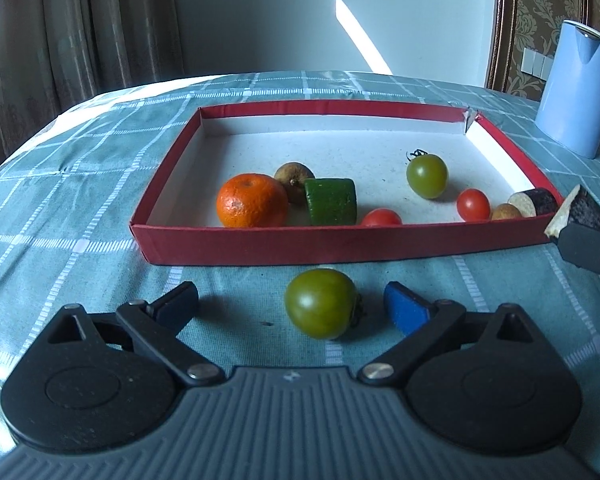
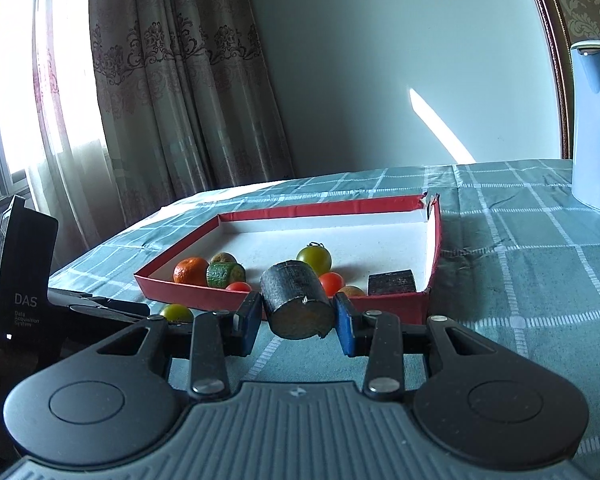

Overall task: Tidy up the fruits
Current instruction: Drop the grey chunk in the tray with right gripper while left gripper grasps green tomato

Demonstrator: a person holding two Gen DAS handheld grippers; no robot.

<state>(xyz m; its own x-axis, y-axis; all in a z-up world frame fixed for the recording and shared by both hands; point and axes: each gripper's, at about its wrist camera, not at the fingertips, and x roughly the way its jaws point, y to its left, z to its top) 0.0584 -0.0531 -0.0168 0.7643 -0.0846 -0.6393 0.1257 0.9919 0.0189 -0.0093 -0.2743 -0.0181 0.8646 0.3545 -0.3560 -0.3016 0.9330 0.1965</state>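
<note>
The red tray [image 1: 340,240] sat on the checked tablecloth [image 1: 80,184], and everything here is placed by that tray.

The right gripper [image 2: 296,316] was squeezed shut on a dark round chunk [image 2: 296,300] with a pale cut end. It held the chunk just in front of the tray's near wall, not over it yet. The pads only touched the chunk's curved sides. That could go wrong: a round piece can twist or slip out, and then it would roll on the cloth in front of the tray. If the chunk was carried too low, it could also bump the near wall and push the tray away.

The left gripper [image 1: 292,308] was wide open, holding nothing. A green tomato [image 1: 320,304] lay on the cloth just in front of the tray, between the two fingers but not touched by them. It sat closer to the blue pad [image 1: 408,312]. If the fingers closed like that, one side might hit first and knock the tomato away. A hard squeeze might squash it.

Inside the tray, near its front wall, were an orange [image 1: 252,200], a green chunk [image 1: 332,202] and two red tomatoes [image 1: 474,204]. A dropped piece could knock them about.
</note>
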